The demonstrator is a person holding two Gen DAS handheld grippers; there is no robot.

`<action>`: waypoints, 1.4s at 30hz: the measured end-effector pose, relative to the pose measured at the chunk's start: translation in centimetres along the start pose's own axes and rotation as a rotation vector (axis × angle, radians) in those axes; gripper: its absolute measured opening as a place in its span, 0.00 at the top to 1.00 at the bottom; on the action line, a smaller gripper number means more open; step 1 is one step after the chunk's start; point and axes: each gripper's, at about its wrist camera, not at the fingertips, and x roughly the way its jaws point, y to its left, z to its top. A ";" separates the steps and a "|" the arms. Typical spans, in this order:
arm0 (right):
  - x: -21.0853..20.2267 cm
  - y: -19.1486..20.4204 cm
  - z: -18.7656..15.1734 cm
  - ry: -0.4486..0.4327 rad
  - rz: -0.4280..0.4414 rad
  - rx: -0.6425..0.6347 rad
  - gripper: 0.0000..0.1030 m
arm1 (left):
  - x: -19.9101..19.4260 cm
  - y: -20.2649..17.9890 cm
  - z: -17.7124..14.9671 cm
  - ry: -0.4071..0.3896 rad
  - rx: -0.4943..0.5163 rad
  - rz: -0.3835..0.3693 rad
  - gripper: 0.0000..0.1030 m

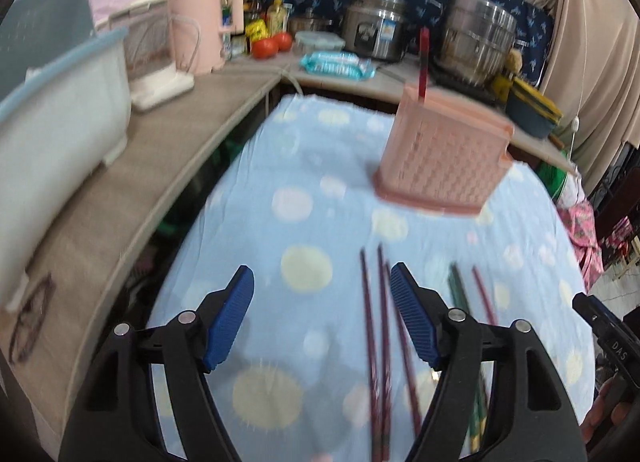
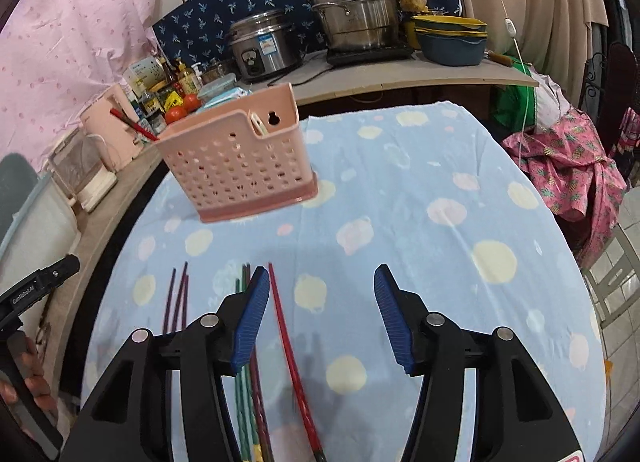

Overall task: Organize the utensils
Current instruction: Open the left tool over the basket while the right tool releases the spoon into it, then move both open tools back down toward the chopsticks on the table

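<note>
Lying loose on the blue spotted cloth (image 2: 420, 190), the chopsticks all run lengthwise — tips toward the pink perforated holder (image 2: 236, 166) in the upper left of the right wrist view, butts toward the lower edge; one red chopstick (image 1: 423, 62) already stands in that holder. The right gripper (image 2: 320, 318) hovers with fingers spread and empty; the bright red chopstick (image 2: 292, 358) lies inside its gap, just beside the left pad, its long axis parallel to the fingers. The left gripper (image 1: 322, 318) is likewise spread and empty, with dark maroon chopsticks (image 1: 378, 342) between its pads toward the right one; green chopsticks (image 2: 242, 402) lie between the two tools. Either could close — the right looks better set, in my judgement.
</note>
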 end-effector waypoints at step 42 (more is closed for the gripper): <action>0.4 0.9 -12.3 0.187 -0.012 -0.081 0.55 | 1.8 -2.1 -12.7 0.223 0.086 -0.013 0.35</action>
